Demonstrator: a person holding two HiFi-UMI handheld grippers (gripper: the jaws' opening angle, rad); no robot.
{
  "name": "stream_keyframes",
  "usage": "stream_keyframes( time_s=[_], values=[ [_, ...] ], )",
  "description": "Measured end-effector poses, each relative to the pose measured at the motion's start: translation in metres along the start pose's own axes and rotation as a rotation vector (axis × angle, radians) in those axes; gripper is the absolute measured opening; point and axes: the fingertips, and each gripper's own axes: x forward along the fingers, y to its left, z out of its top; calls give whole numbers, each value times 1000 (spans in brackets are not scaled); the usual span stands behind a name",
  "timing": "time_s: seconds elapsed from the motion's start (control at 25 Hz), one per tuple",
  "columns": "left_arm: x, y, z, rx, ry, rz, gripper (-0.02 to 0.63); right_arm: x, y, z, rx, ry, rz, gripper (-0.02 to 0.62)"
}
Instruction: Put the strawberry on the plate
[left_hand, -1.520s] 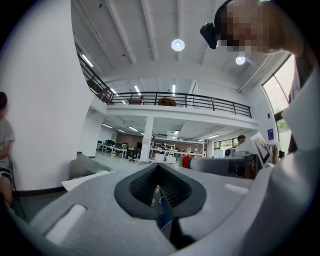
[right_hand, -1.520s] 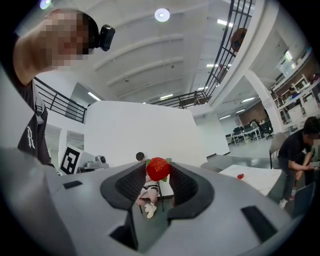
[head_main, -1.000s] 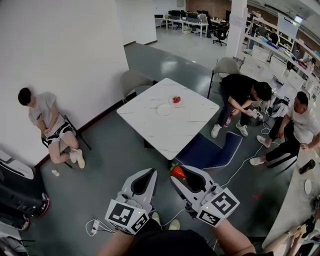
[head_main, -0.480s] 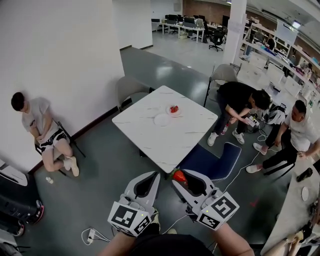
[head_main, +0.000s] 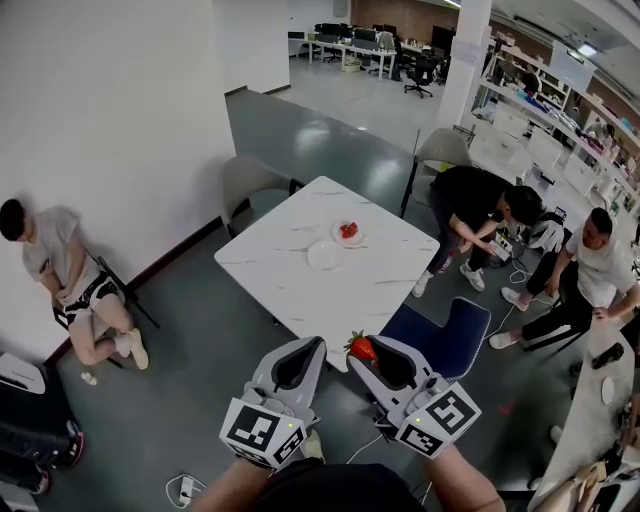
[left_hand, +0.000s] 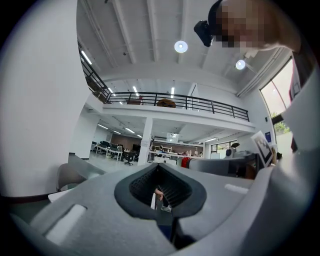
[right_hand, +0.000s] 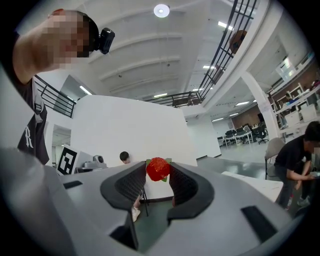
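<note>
I'm pinching the red, green-leafed strawberry (head_main: 361, 348) between the tips of the right gripper's (right_hand: 158, 171) fingers, holding it in the air just off the near corner of the white marble-patterned bench (head_main: 290, 290). The round white plate (head_main: 326, 255) is sitting midway between the bench's left and right corners. The left gripper's (left_hand: 158, 166) fingers are pressing together at their tips.

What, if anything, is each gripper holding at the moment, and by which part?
The right gripper holds the strawberry, pinched across its red sides between the jaw tips. The left gripper holds nothing; its jaws are closed together and empty.
</note>
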Motion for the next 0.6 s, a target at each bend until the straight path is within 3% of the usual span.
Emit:
stream_keyframes(
  time_s=[0.24, 0.6],
  values=[
    [27, 52, -10, 0, 17, -31, 9, 47, -27, -9, 7, 9, -53, 149],
    [78, 96, -21, -21, 25, -38, 9, 91, -73, -13, 18, 31, -58, 149]
  ],
)
